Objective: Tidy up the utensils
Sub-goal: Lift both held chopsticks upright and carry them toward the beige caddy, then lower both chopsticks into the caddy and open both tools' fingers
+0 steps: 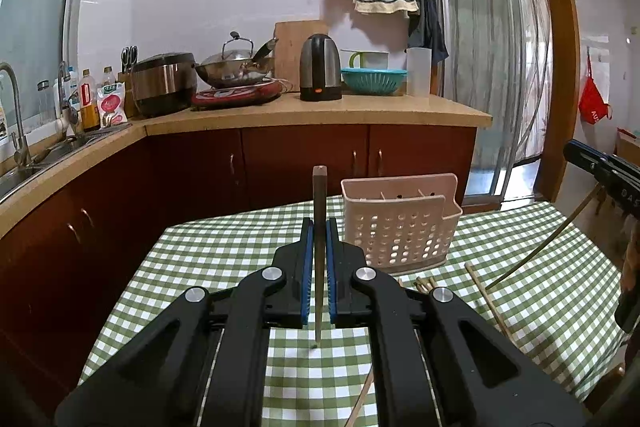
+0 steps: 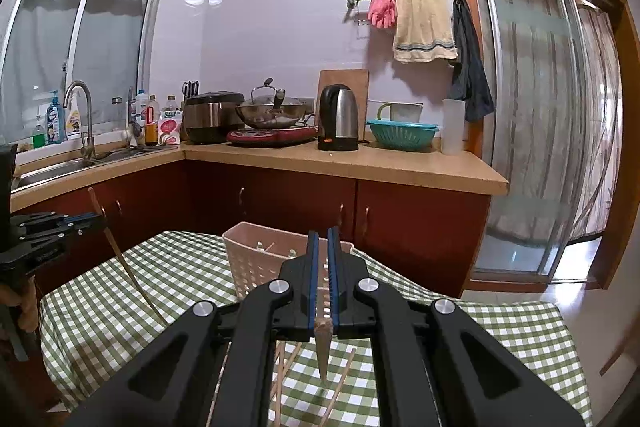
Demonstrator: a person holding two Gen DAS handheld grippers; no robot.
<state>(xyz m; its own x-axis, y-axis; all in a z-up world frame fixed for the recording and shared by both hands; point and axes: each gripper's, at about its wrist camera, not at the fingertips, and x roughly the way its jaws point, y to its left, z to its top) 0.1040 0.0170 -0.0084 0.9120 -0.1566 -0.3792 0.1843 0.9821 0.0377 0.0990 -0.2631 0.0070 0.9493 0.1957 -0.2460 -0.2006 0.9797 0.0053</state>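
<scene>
Beside the pink perforated plastic utensil basket (image 1: 398, 223), my left jaws clamp a dark tapered wooden chopstick (image 1: 319, 251) upright, tip down; my right jaws grip a pale bamboo chopstick (image 2: 323, 349).

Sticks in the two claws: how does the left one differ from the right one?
The left stick is clamped partway along, its thick end poking above the left claw. The right stick is clamped at its thick end, the rest hanging below the right claw. The left stick is left of the basket, the right stick on its right. Both point thin end down over the cloth.
</scene>
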